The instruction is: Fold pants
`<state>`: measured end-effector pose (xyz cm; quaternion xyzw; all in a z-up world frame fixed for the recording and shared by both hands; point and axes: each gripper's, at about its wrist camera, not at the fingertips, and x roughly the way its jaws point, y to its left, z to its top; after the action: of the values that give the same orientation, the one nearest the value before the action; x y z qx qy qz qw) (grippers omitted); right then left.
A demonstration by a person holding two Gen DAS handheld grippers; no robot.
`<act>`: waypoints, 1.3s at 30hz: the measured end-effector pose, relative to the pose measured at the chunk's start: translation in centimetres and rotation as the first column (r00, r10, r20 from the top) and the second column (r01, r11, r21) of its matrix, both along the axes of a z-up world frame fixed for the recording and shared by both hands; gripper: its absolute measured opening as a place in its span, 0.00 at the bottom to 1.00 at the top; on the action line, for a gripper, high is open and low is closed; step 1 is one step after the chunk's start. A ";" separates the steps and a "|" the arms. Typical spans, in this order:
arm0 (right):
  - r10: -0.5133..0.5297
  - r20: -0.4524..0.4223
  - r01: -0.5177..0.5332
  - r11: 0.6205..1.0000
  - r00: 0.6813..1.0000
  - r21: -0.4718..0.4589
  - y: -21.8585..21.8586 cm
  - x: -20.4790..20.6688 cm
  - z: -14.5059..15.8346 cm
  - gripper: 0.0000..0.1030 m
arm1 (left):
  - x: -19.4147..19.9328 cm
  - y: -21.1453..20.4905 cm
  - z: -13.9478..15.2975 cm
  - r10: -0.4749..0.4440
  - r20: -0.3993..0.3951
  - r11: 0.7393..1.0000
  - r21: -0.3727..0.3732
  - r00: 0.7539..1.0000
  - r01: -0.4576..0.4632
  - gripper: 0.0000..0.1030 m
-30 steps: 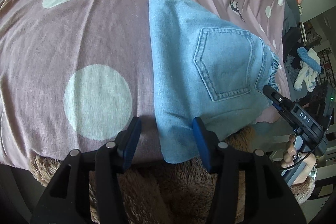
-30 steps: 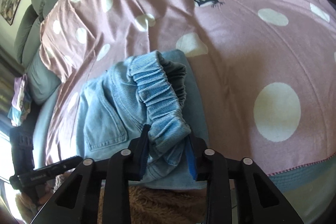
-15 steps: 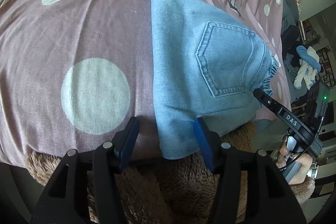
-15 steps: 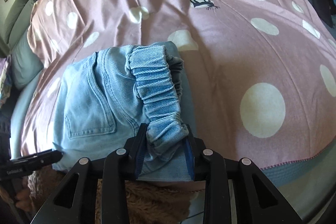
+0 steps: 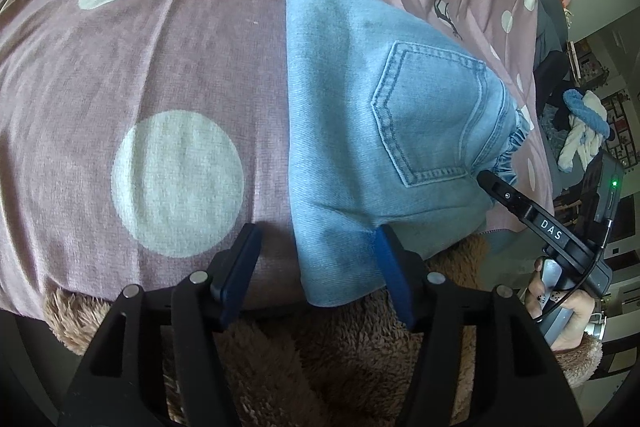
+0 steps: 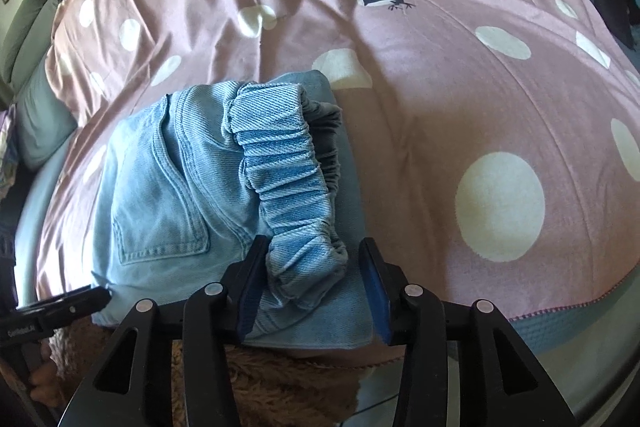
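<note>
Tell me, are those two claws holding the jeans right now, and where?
Nothing is held. The right gripper is opening around the elastic waistband; the left gripper is opening around a folded corner of the jeans.

Polka-dot bedspread (image 5: 168, 75), brown fleece (image 5: 352, 355)

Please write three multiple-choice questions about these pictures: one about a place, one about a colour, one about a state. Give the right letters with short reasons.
1. Where do the pants lie?
A. on a dotted bedspread
B. on a wooden floor
C. in a basket

2. What colour are the pants?
A. black
B. light blue
C. red

3. How do the right gripper jaws stand around the waistband?
A. apart, waistband loose between them
B. clamped shut on it
C. away from the pants

Answers:
1 A, the pink bedspread with white dots lies under them.
2 B, pale denim shows in both views.
3 A, a gap shows beside the waistband; the jaws are opening.
</note>
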<state>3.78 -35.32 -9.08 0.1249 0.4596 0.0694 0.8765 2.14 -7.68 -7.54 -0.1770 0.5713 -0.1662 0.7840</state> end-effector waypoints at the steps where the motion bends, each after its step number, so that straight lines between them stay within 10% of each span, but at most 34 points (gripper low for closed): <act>1: -0.001 -0.001 0.001 1.000 1.000 0.000 0.0 0.0 0.0 0.42 | 0.0 0.0 0.0 -0.001 0.000 1.000 -0.001 1.000 0.001 0.58; 19: -0.023 -0.012 0.023 0.999 1.000 -0.033 -0.1 0.0 0.2 0.53 | -0.4 0.4 1.2 0.015 -0.007 1.000 0.001 1.000 -0.015 0.60; 23: -0.022 0.006 0.022 0.999 1.000 -0.049 0.0 -0.4 0.9 0.53 | -0.8 0.9 3.3 0.025 0.077 0.999 0.039 0.997 -0.028 0.77; 39: -0.120 0.036 0.119 0.992 0.992 0.038 -3.5 -1.8 2.7 0.88 | 0.2 1.4 4.7 0.028 0.171 0.993 0.107 0.985 -0.047 0.90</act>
<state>1.95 -38.84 -6.40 0.1664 0.4331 0.0274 0.8854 2.32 -6.24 -2.85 -0.1292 0.5077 -0.1340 0.8412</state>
